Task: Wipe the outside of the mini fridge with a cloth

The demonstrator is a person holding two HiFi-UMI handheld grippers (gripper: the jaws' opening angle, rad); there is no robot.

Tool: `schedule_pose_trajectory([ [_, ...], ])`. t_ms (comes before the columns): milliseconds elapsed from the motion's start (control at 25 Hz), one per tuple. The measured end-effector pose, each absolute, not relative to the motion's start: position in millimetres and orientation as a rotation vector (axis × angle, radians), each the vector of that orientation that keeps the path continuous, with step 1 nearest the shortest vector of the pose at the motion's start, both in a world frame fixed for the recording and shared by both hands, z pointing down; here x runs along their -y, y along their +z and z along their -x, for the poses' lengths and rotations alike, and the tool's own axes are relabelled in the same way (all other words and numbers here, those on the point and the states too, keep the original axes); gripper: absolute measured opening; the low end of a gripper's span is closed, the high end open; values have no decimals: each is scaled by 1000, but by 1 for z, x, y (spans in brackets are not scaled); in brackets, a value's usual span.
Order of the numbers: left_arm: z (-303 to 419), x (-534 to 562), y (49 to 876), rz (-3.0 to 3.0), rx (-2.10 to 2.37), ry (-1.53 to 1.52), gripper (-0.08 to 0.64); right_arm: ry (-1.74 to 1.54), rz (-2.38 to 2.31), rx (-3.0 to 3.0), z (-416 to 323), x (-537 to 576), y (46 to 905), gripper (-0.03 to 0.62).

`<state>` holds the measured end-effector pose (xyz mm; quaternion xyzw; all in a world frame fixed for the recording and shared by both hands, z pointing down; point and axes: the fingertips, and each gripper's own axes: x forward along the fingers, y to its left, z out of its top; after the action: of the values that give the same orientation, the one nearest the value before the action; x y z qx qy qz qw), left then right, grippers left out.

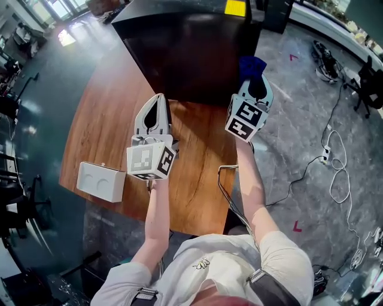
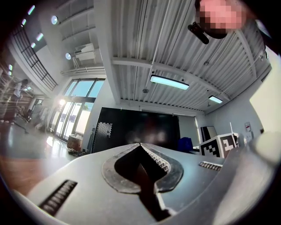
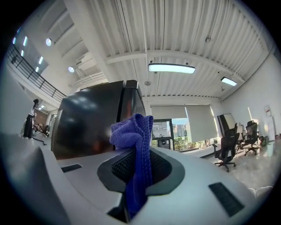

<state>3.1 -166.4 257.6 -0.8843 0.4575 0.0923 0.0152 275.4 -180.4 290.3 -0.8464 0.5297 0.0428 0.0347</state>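
Yellow label (image 1: 235, 7) on mini fridge (image 1: 191, 51)

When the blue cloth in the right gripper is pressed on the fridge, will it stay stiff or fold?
Probably floppy: the cloth bunches in soft folds above the jaws of the right gripper. It looks like light knit fabric, so it should flatten against the mini fridge rather than resist. Pinched between shut jaws, it seems unlikely to slip out.

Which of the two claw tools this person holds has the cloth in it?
The right gripper: its jaws are clamped on a purple-blue cloth that bunches up beyond them. The left gripper has its jaws shut together with nothing between.
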Motion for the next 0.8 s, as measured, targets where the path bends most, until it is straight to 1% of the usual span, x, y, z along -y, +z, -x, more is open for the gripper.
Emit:
schedule_pose_trajectory([
  [240,-5,175,266,2743,-1442,288,5,77,2693,-1457,-334,161,298,61],
  [400,-2,183,275,2742,-1474,275,5,121,2636,-1464,-325,146,289,61],
  [560,7,191,283,2724,-1509,255,5,260,2557,-1582,-274,149,278,61],
  [800,62,204,297,2659,-1618,205,5,228,2280,-1950,-128,202,290,61],
])
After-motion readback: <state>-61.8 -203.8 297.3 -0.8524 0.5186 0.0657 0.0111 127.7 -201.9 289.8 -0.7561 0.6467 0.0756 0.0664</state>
